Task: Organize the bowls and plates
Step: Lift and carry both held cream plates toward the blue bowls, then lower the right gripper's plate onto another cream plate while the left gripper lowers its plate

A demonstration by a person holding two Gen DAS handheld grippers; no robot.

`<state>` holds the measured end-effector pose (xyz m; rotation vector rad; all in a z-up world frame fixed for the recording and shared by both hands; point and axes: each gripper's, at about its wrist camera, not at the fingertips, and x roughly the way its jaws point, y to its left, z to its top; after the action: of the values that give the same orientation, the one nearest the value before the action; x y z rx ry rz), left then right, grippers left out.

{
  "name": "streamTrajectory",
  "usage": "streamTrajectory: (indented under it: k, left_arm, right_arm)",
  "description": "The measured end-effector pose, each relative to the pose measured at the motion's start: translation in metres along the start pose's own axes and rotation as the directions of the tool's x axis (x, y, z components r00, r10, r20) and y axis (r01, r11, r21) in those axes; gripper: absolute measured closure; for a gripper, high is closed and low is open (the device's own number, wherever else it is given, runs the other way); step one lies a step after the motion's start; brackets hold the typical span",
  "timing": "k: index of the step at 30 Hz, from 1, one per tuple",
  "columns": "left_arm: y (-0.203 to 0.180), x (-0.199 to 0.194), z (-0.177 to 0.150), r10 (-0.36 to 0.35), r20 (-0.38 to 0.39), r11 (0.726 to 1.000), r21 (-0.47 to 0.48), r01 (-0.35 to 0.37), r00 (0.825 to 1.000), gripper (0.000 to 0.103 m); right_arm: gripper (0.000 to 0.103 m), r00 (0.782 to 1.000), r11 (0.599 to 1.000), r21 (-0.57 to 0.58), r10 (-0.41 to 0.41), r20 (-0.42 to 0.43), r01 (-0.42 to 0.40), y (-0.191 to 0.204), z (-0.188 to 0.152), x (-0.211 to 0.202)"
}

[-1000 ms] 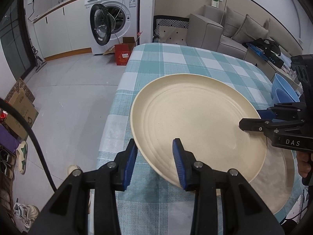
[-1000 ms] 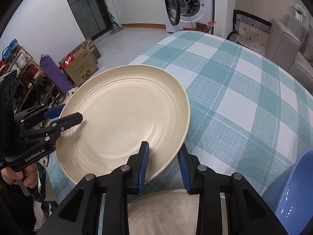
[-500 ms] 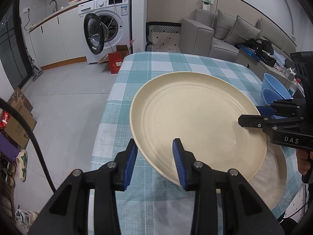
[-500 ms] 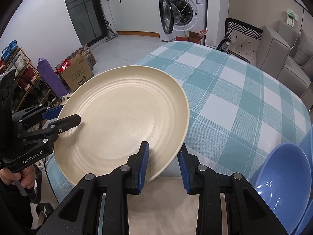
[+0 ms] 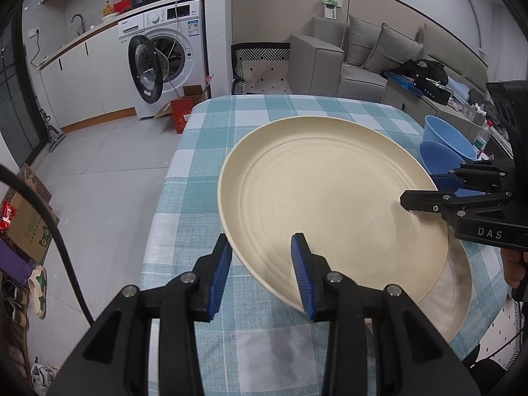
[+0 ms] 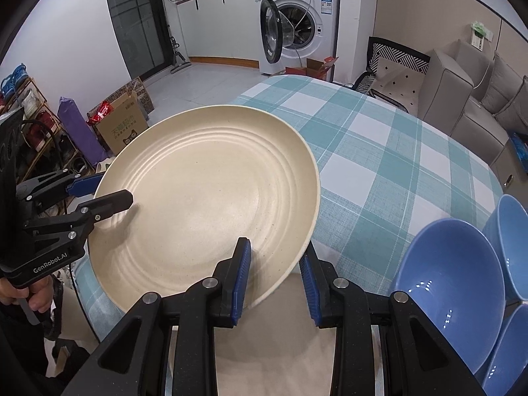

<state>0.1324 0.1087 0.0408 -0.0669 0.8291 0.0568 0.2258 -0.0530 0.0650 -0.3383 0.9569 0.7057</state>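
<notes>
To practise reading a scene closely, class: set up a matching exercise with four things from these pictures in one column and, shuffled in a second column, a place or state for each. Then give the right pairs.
Things:
1. cream plate
2. second cream plate
3. blue bowls
4. washing machine

Places or states:
A. on the floor, door open
B. gripped at its rim by both grippers, above the table
C. on the checked cloth, under the held one
D. on the table beside the plates

Pairs: 1-B, 2-C, 3-D, 4-A
</notes>
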Motion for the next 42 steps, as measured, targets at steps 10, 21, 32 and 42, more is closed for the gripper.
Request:
streamTrajectory:
  k: [10,21,32,42]
  left_arm:
    - [-0.017,-0.010,-0.005,-0.026,0.002,0.999,0.028,0.026,1.000,0.067]
    - [-0.035,-0.008,-0.009,-0.066,-0.019,0.996,0.058,0.067,0.998,0.067]
    - [-0.052,0.000,-0.016,-0.095,-0.047,0.992,0.082,0.099,0.994,0.067]
    - [-0.064,0.005,-0.023,-0.108,-0.077,0.988,0.107,0.116,0.991,0.067]
  right_arm:
    - [0.072,1.000,1.000,0.010,-0.013,-0.023,0.013,-0.003,-0.023,-0.020]
    - [0.072,0.997,0.998,0.048,-0.034,-0.067,0.038,-0.013,-0.044,-0.029]
    - [0.072,0.992,0.996,0.073,-0.050,-0.115,0.059,-0.019,-0.072,-0.028]
    - [0.072,0.986,0.993,0.092,-0.060,-0.153,0.075,-0.020,-0.090,-0.029]
